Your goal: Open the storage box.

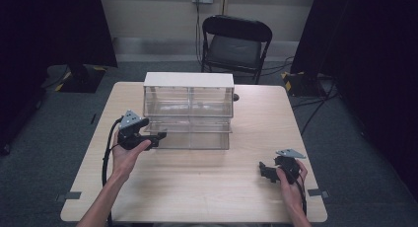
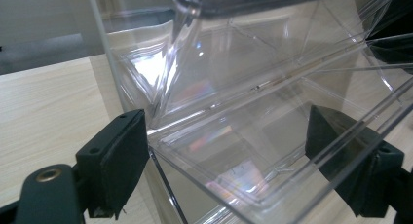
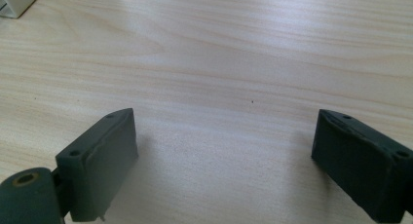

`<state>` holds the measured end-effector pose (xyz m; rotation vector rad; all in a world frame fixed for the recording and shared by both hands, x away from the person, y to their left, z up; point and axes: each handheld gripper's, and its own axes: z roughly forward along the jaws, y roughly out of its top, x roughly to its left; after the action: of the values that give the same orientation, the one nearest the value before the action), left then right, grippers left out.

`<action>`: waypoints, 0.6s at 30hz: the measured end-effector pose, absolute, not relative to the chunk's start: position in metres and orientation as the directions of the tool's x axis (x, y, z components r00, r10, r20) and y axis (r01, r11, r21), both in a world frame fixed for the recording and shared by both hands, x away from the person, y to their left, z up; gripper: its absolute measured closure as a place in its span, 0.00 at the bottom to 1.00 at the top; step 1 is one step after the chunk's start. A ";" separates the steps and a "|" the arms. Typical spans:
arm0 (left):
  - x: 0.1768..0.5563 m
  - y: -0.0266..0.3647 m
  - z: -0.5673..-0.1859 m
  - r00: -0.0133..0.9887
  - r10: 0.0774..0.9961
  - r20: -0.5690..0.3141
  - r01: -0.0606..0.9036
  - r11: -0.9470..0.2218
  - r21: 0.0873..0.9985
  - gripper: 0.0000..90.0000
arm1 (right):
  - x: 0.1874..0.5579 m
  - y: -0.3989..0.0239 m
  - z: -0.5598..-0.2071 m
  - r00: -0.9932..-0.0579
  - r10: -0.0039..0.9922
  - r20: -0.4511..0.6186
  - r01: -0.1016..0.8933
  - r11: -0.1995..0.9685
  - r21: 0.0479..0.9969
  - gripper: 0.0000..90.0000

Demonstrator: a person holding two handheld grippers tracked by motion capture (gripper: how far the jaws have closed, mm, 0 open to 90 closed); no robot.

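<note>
Left tongs [image 1: 158, 138] stand wide open at the near-left corner of the clear drawer unit [image 1: 188, 111], with the pulled-out lower drawer [image 1: 190, 135] running between the two black jaws. In the left gripper view the drawer's transparent front edge [image 2: 272, 151] crosses the gap from one jaw to the other, one pad sitting just outside the drawer's corner and the far pad seen through the plastic; neither pad looks pressed against a wall yet. Right tongs [image 1: 265, 170] are also open, holding nothing, resting low over bare tabletop [image 3: 209, 63] well to the right of the left tongs and nearer the person.

The step in hand looks like taking hold of the open drawer to move it. To do it well, I would settle one jaw inside the drawer and one outside so a single wall lies flat between the pads, then close gently: the plastic is thin, slick and likely to flex or slip. Grip near the corner, where the walls stiffen each other, and keep the pads square to the wall. Push or pull straight along the drawer's run, level, so it does not bind in the frame or drag the light cabinet across the tabletop. The right tongs are free to steady the white top [image 1: 188, 79] if the unit starts to slide.
</note>
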<state>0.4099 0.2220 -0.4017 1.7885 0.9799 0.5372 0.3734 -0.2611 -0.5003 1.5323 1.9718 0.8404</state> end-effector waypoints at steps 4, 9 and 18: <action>0.410 0.222 -0.401 0.581 0.811 -0.076 0.379 -0.187 0.906 0.17 | 0.373 -0.261 -0.500 -0.240 0.971 -0.016 0.661 0.175 0.730 0.10; 0.410 0.223 -0.397 0.579 0.810 -0.091 0.379 -0.169 0.910 0.17 | 0.373 -0.261 -0.500 -0.240 0.971 -0.016 0.661 0.176 0.730 0.10; 0.410 0.223 -0.395 0.576 0.812 -0.090 0.373 -0.163 0.913 0.16 | 0.373 -0.261 -0.500 -0.241 0.970 -0.016 0.661 0.176 0.729 0.10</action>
<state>0.4096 0.2234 -0.3952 1.7643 0.9794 0.5260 0.3734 -0.2612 -0.5003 1.5313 1.9729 0.8402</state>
